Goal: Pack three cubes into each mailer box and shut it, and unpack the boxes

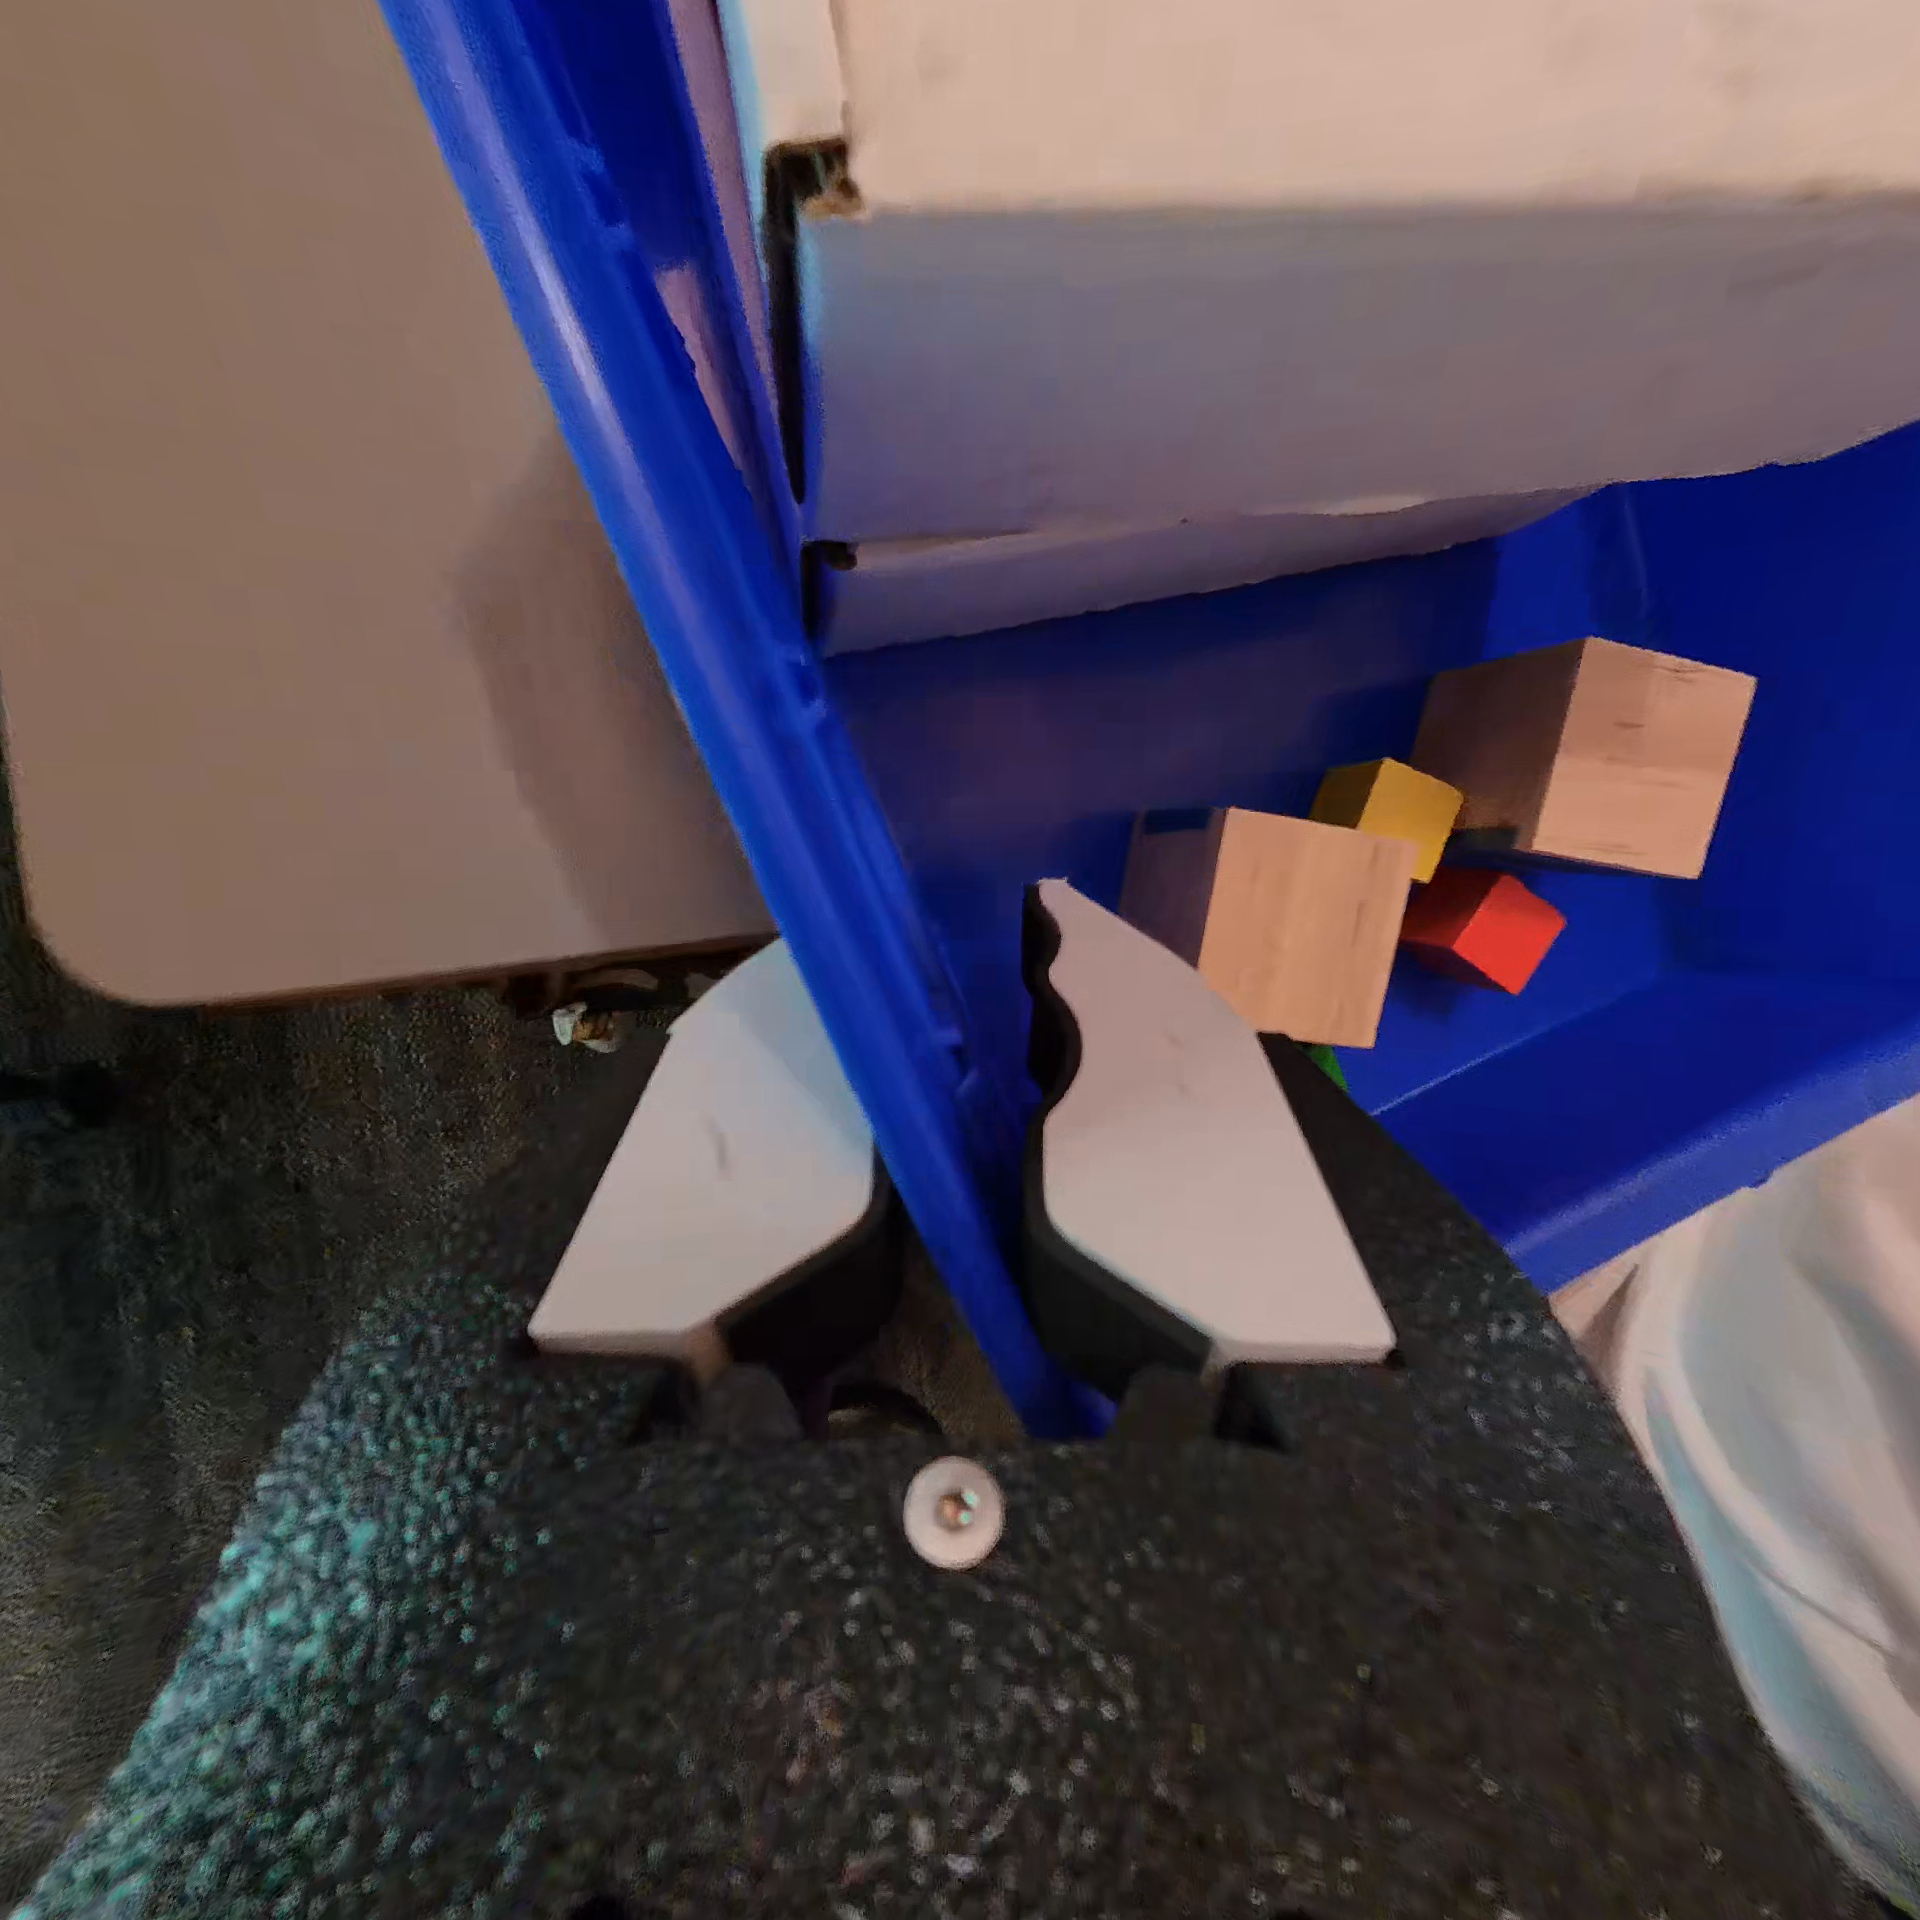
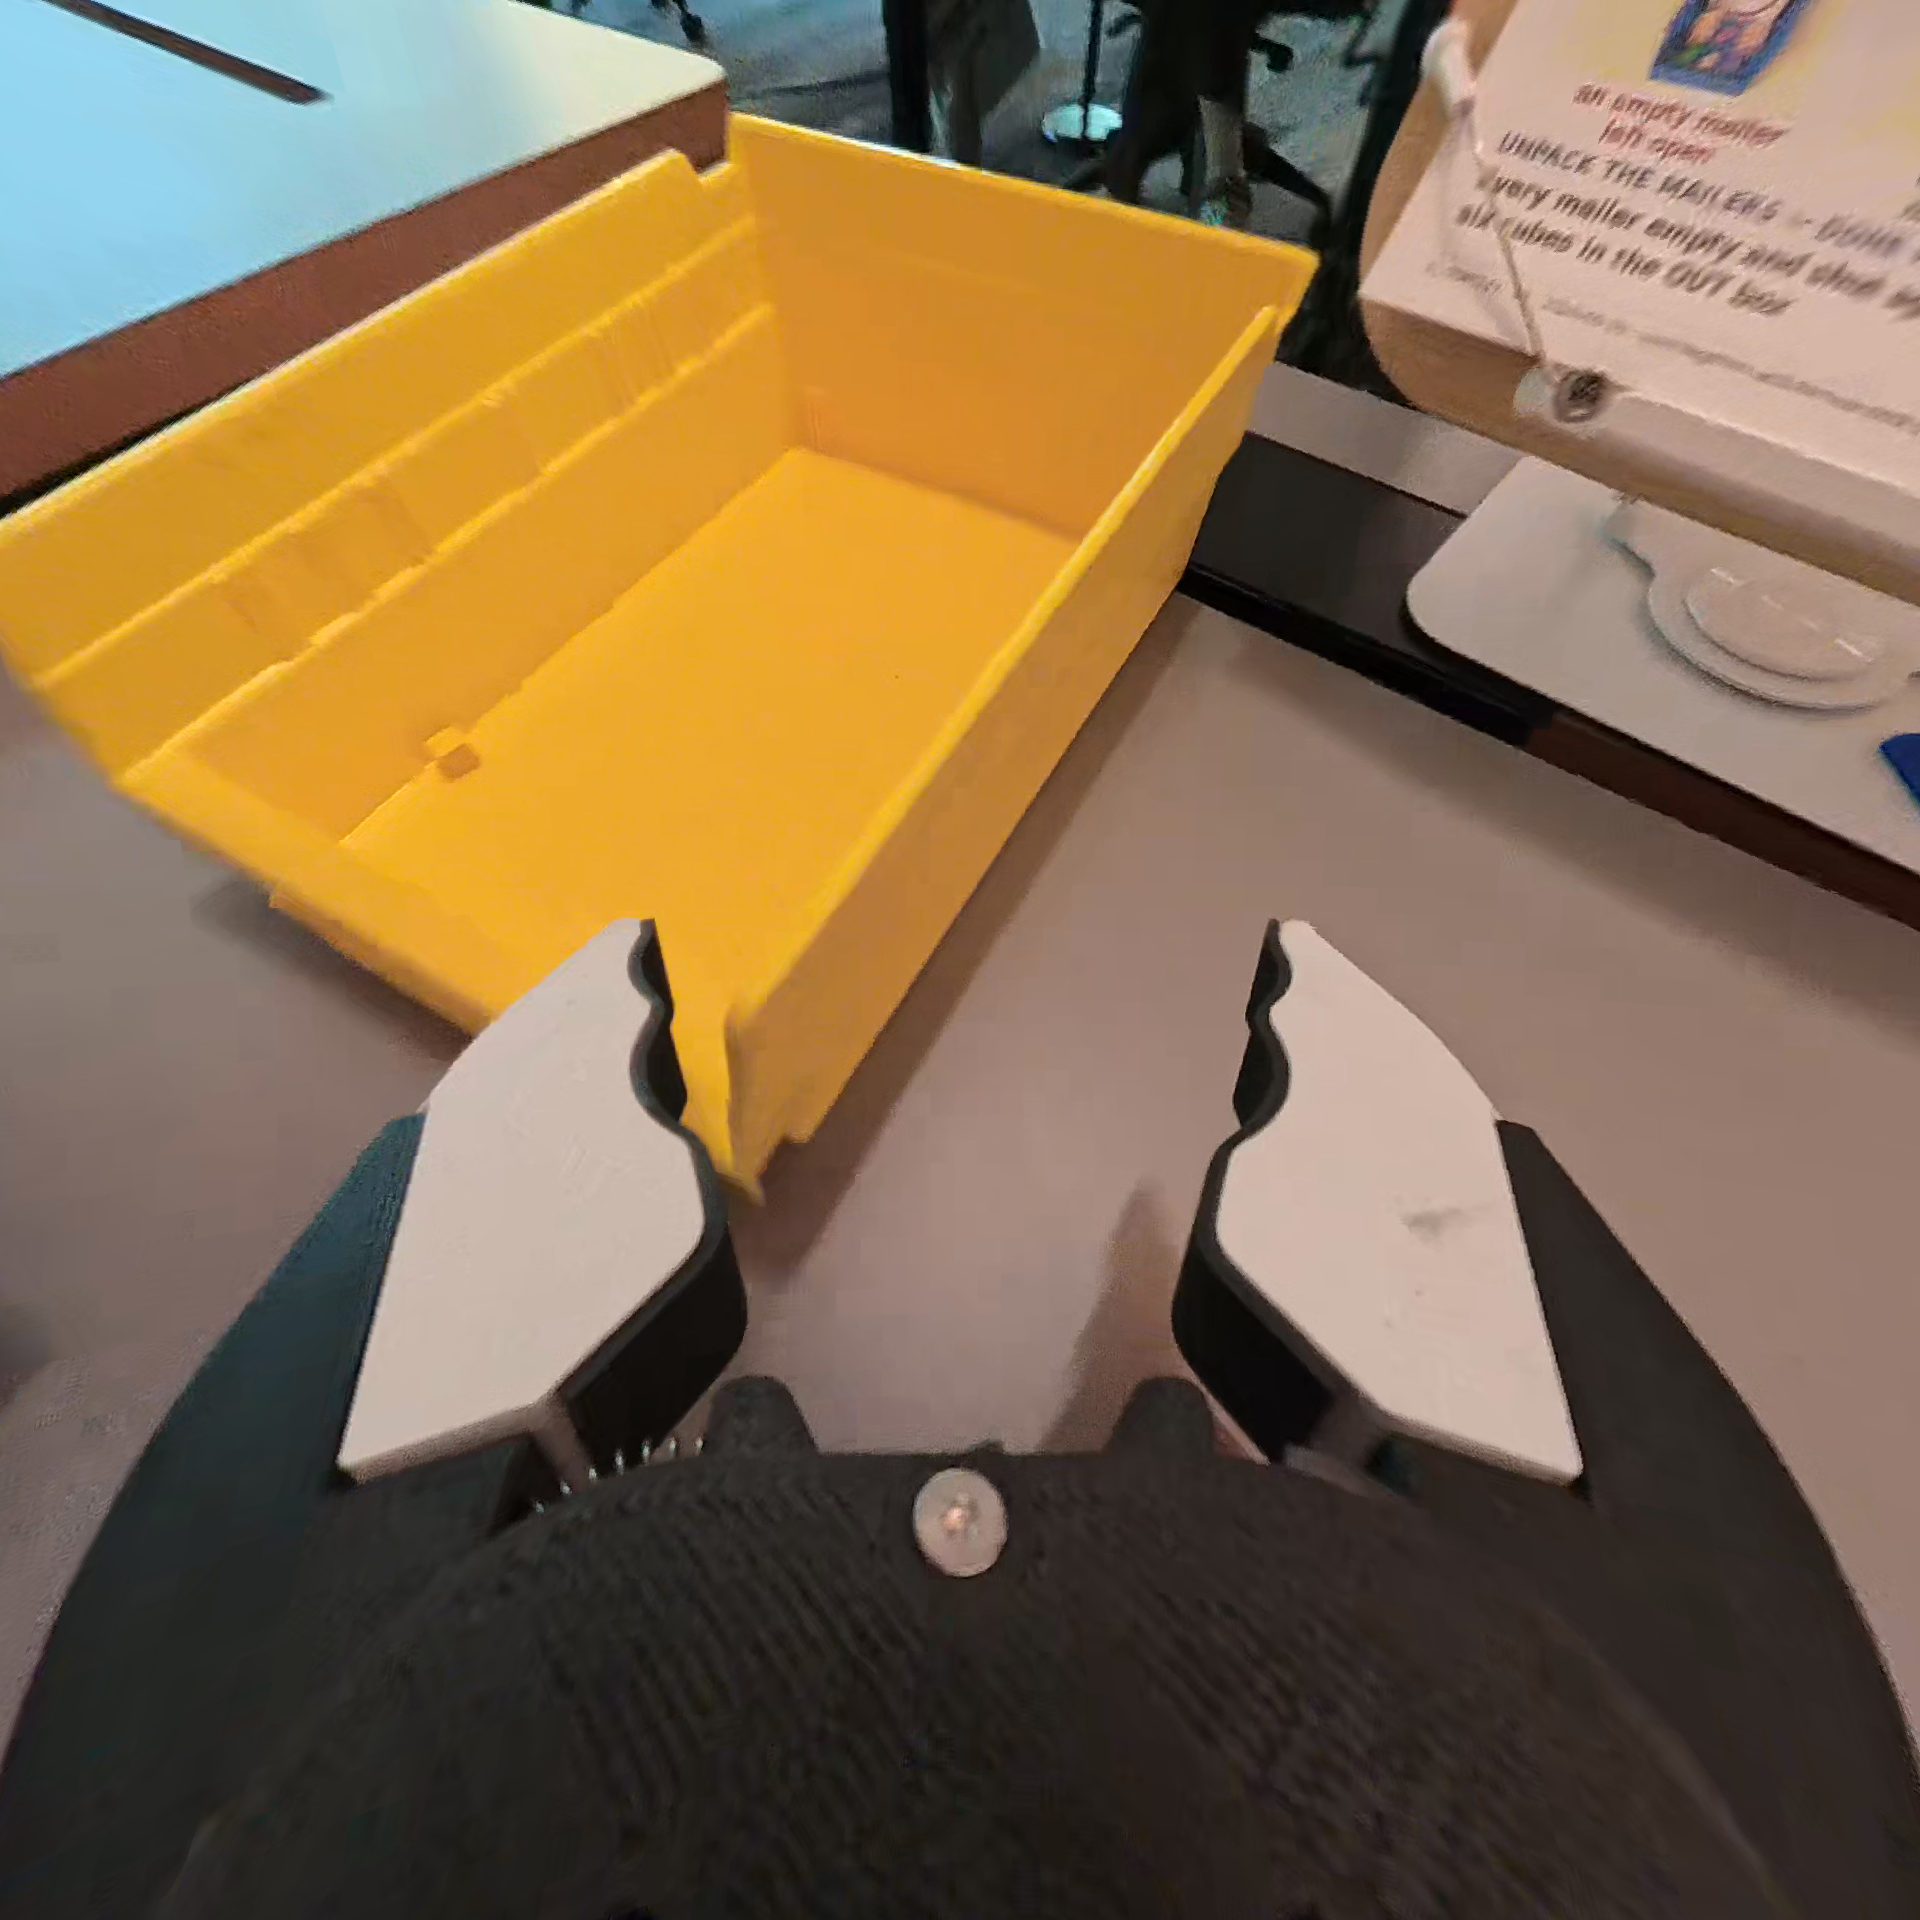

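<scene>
The left claw [image 1: 940, 1049] is gripping the side wall of a blue bin [image 1: 727, 582], one finger lying outside the wall and the other inside it, so the claw is closed narrow on that wall. The bin is appearing tilted in the left wrist view, past the rounded corner of the desk [image 1: 260, 520], with dark carpet [image 1: 156, 1247] showing below. Inside the bin, white mailer boxes [image 1: 1299, 364] are lying stacked against the far part, one on top of another. Nearer the claw, loose cubes are resting on the bin's floor: a plain wooden cube [image 1: 1299, 925] just beside the inner finger, a second wooden cube [image 1: 1600, 758] farther off, a small yellow cube [image 1: 1387, 805] between the two, and a small red cube [image 1: 1486, 930] just below it. A sliver of green is peeking out behind the inner finger, too little to identify. White cloth [image 1: 1766, 1455] is filling the lower right corner.

The right claw [image 2: 961, 1039] is standing wide open, holding nothing, hovering over the desk [image 2: 1351, 935] at the near corner of a yellow bin [image 2: 935, 343]. A printed sign on a stand [image 2: 1662, 208] is standing at the upper right.
</scene>
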`<act>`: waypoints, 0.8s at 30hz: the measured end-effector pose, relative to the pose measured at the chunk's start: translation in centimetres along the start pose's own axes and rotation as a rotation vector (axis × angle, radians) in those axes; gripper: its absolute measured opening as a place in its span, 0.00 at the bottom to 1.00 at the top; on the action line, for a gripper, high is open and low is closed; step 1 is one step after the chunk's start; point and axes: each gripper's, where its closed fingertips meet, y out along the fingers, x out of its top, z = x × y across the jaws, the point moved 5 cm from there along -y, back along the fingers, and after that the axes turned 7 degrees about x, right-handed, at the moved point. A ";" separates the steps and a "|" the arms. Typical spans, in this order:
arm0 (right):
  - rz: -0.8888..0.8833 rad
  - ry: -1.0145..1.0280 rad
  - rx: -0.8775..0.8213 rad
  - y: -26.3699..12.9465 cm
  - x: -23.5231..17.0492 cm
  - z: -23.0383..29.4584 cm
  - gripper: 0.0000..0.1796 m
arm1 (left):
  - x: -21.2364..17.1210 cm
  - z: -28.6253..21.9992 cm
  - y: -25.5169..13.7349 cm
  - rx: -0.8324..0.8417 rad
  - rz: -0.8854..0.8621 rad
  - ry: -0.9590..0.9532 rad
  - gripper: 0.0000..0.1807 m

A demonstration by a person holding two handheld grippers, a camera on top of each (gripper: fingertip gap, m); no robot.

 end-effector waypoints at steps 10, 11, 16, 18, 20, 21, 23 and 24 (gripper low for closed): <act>0.115 0.242 0.116 8.8 0.5 2.1 0.43 | -3.1 6.6 0.0 0.089 -0.002 -0.215 0.12; 0.135 0.243 0.090 9.0 0.4 1.7 0.38 | -3.2 6.9 0.1 0.095 0.005 -0.219 0.12; 0.199 0.151 0.078 9.3 0.4 0.4 0.29 | -3.0 7.3 0.6 0.114 0.016 -0.200 0.12; 0.276 0.060 0.046 8.9 0.2 -0.2 0.23 | -2.6 7.1 0.9 0.116 0.011 -0.186 0.13; 0.287 0.041 0.067 8.3 0.1 -0.6 0.22 | -2.2 6.9 1.2 0.111 0.007 -0.176 0.13; 0.271 0.069 0.088 7.8 0.2 -0.8 0.22 | -2.0 6.8 1.2 0.103 0.003 -0.176 0.13; 0.228 0.127 0.138 6.3 0.6 -1.0 0.22 | -1.5 6.9 1.3 0.089 -0.002 -0.176 0.14; 0.230 0.112 0.163 5.3 0.7 -1.1 0.22 | -1.2 7.0 1.3 0.088 -0.003 -0.176 0.14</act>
